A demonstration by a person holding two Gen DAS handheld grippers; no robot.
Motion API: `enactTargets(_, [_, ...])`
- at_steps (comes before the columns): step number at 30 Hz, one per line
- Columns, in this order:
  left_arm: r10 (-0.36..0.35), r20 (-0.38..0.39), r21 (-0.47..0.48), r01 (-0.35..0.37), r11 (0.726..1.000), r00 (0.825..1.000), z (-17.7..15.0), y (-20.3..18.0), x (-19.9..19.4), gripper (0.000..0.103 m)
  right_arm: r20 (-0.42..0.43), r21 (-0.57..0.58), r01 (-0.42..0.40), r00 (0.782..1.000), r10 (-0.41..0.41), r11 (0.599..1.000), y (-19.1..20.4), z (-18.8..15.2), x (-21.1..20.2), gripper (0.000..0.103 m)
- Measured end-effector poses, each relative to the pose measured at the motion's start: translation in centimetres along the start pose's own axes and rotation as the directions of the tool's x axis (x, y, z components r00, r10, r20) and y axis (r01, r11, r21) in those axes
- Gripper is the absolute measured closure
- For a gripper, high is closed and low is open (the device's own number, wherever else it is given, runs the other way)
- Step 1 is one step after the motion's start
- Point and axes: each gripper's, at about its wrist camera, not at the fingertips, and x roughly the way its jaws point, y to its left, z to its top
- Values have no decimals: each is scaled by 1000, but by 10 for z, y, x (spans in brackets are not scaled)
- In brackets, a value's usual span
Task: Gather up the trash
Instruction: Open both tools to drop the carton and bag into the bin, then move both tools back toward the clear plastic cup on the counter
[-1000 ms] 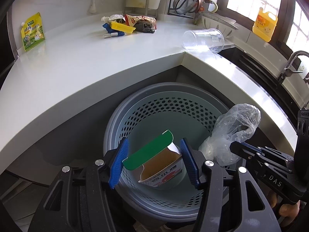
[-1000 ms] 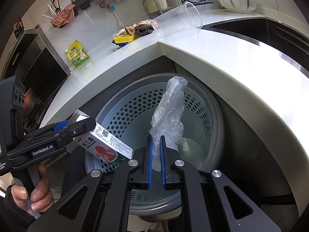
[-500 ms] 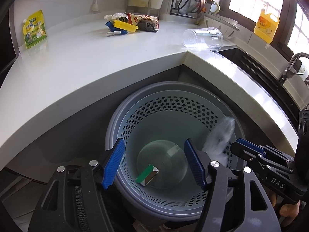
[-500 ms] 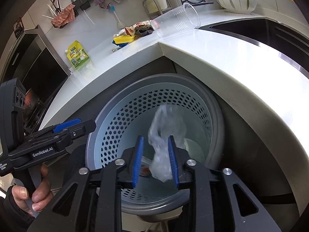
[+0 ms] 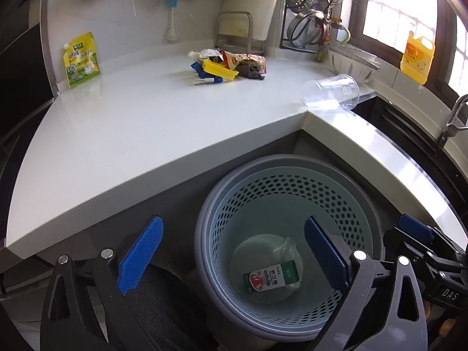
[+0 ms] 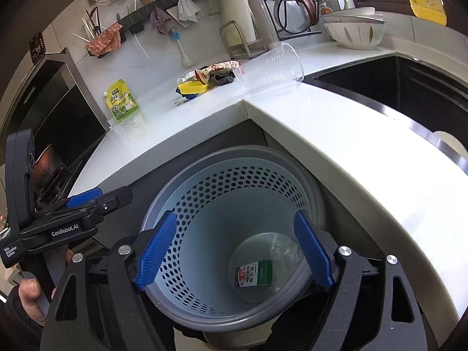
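Observation:
A grey perforated bin [image 5: 286,158] [image 6: 204,161] stands on the floor under the counter corner. At its bottom lie a red-and-green carton [image 5: 272,276] [image 6: 254,272] and a crumpled clear plastic bag [image 5: 288,247] [image 6: 285,247]. My left gripper [image 5: 232,222] hangs above the bin's near rim, jaws opening wide, with nothing between them. My right gripper [image 6: 234,216] hovers over the bin too, jaws opening and empty. More trash [image 5: 228,65] [image 6: 204,80] is piled on the white counter, and a clear plastic cup [image 5: 332,92] [image 6: 272,68] lies on its side near the corner.
A yellow-green pouch [image 5: 80,60] leans against the back wall. To the right are a dark sink [image 6: 380,87], white bowls [image 6: 354,29] and a yellow detergent bottle [image 5: 416,58]. A person's hand [image 6: 29,295] holds the left gripper's handle.
The carton dropped out of the left gripper and the plastic bag out of the right; both now lie in the bin. Both grippers opened wide and rose slightly.

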Motion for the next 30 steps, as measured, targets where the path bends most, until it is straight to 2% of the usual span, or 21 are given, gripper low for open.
enactTargets(2, [10, 13, -11, -10, 1000, 1000, 3, 3, -4, 6, 9, -17, 19, 1000, -19, 1000, 3, 4, -4, 18])
enactTargets(9, [40, 43, -30, -38, 999, 998, 16, 12, -12, 6, 70, -90, 117, 991, -111, 989, 17, 19, -12, 15])
enactTargets(14, [13, 54, -77, -9, 997, 998, 31, 22, -12, 6, 81, -87, 114, 991, -107, 990, 11, 42, -8, 15])
enactTargets(17, [45, 83, -86, -38, 996, 996, 44, 24, -12, 6, 109, -78, 135, 986, -126, 988, 3, 62, -6, 15])
enactTargets(23, [137, 81, -33, -134, 990, 987, 81, 28, 2, 6, 117, -60, 137, 985, -129, 989, -13, 108, 13, 15])
enactTargets(26, [150, 87, -27, -149, 989, 985, 98, 30, 10, 6, 97, -80, 143, 986, -135, 986, -16, 129, 30, 15])
enactTargets(30, [129, 98, -55, -124, 991, 987, 115, 34, 19, 6, 73, -127, 137, 989, -128, 982, -16, 151, 55, 14])
